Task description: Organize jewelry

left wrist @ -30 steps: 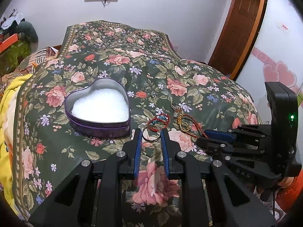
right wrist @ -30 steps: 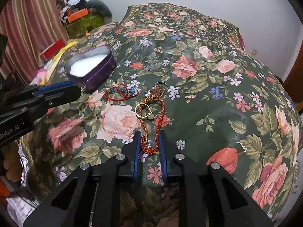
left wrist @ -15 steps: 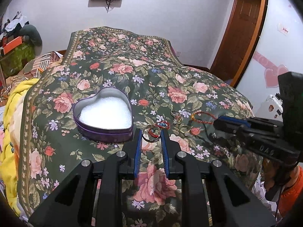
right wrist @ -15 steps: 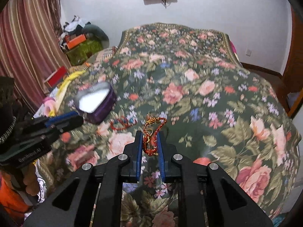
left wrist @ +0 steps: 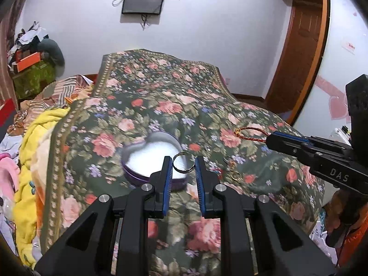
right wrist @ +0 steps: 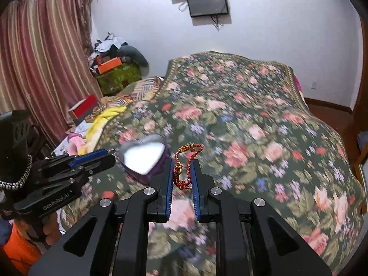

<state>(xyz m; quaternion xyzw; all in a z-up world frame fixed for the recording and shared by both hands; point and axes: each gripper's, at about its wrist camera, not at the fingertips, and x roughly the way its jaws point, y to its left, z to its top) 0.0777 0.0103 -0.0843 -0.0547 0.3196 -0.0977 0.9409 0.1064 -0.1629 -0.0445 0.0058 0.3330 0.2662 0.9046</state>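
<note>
Two grippers were in my hands above a bed covered by a dark green floral bedspread (left wrist: 161,105). My left gripper (left wrist: 183,164) stood narrowed on a thin silver metal ring (left wrist: 183,165), which sat between its blue pads, lifted clear of the cloth. I could not tell for certain whether both pads pressed the ring, though it hung there unsupported otherwise. My right gripper (right wrist: 182,172) stood narrowed on a red and gold braided cord bracelet (right wrist: 185,163), whose loop rose above the fingertips, clear of the bedspread.

One container was present: a purple heart-shaped tin (left wrist: 138,174), open, resting on the bedspread just beyond the left fingertips. It held a white granular filling (left wrist: 151,158) that lay level close under the rim; no jewelry showed in it. In the right wrist view the tin (right wrist: 156,170) was blurred, to the left of the bracelet.

Small gold rings (left wrist: 234,174) lay on the cloth to the right of the tin, apart from it.
</note>
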